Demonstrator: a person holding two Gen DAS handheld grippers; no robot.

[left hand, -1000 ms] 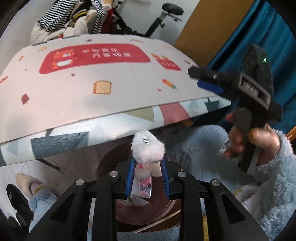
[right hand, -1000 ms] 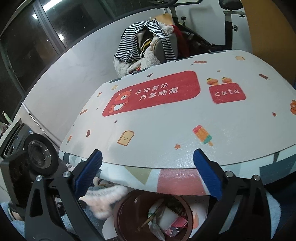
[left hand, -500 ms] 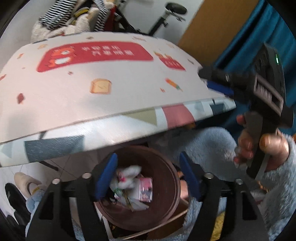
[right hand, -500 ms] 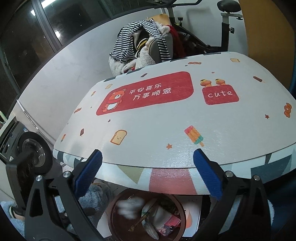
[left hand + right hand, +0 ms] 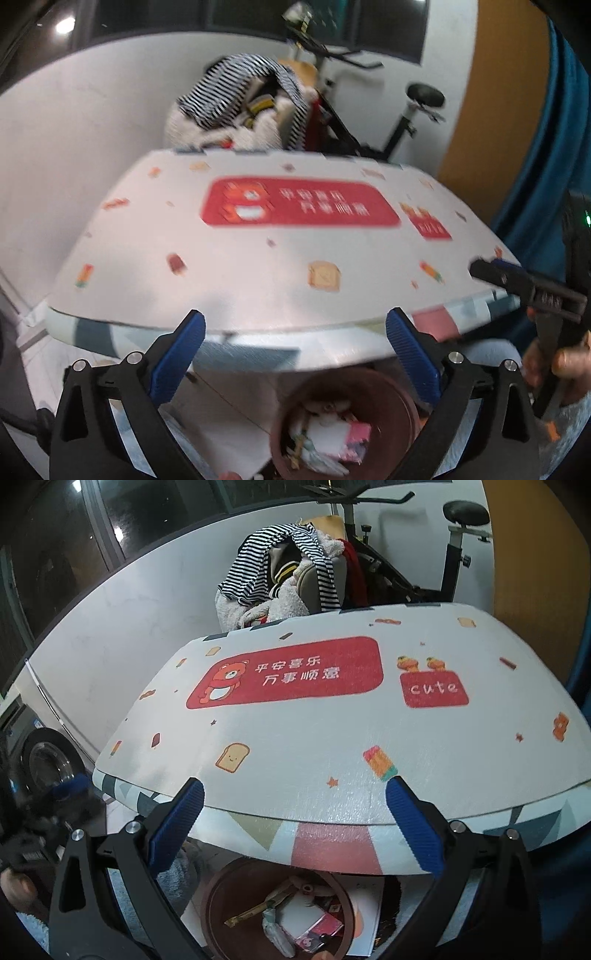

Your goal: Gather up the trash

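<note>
White, cartoon-printed desk (image 5: 332, 760) across the middle of both views, red banner (image 5: 284, 675) near its far side, toast and ice-lolly prints scattered toward the near edge. Bare of loose things on top. Beyond it, clothes (image 5: 288, 576) heaped on a chair, striped top uppermost, and an exercise bike (image 5: 454, 546) against the wall. Blue curtain (image 5: 535, 155) at the right of the left view.

Below the near desk edge, on the floor: brown round bin (image 5: 221, 904), rim partly under the overhang. Trash (image 5: 306, 919) inside: white wrapper, pink packet, a brownish stick, a pale fluffy scrap; exact pieces hard to tell in the blurred left view (image 5: 328, 435).

Left tongs (image 5: 295, 362) spread wide, jaws just opened further, nothing between the blue pads (image 5: 177, 362), poised above the bin and desk edge. Right tongs (image 5: 295, 830) likewise spread, empty, over the same desk edge, bin beneath. Right tongs seen from the side at the right of the left view (image 5: 491, 273), gripped by a hand (image 5: 565, 369) in a fluffy pale-blue sleeve. Left tongs a dark blur at the left edge of the right view.
</note>
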